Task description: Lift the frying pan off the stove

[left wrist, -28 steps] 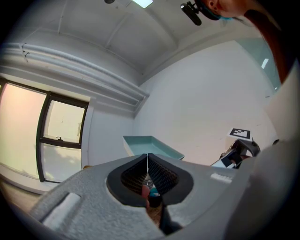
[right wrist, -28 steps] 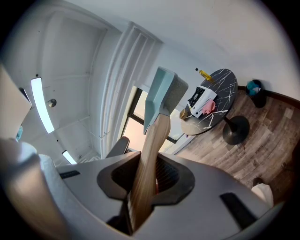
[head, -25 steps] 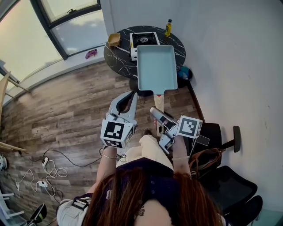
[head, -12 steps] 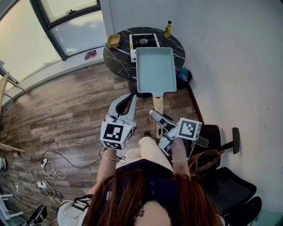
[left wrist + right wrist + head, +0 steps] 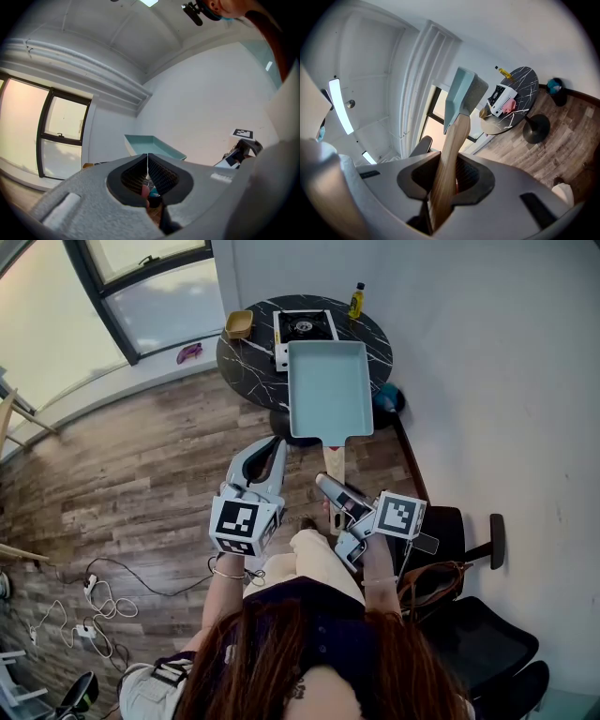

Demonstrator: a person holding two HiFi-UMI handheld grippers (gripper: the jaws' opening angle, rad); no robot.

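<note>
The right gripper (image 5: 330,487) clamps the wooden handle (image 5: 449,154) of the pale blue frying pan (image 5: 330,388), which hangs in the air, off the stove (image 5: 305,326) on the round black table (image 5: 246,367), while the left gripper (image 5: 266,454) hovers beside the handle, jaws pressed together on nothing.

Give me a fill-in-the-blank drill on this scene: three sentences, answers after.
1. The right gripper is shut on the frying pan's ____ handle.
2. The left gripper is shut and holds ____.
3. The stove stands on a black table whose top is ____ in shape.
Missing words: wooden; nothing; round.
</note>
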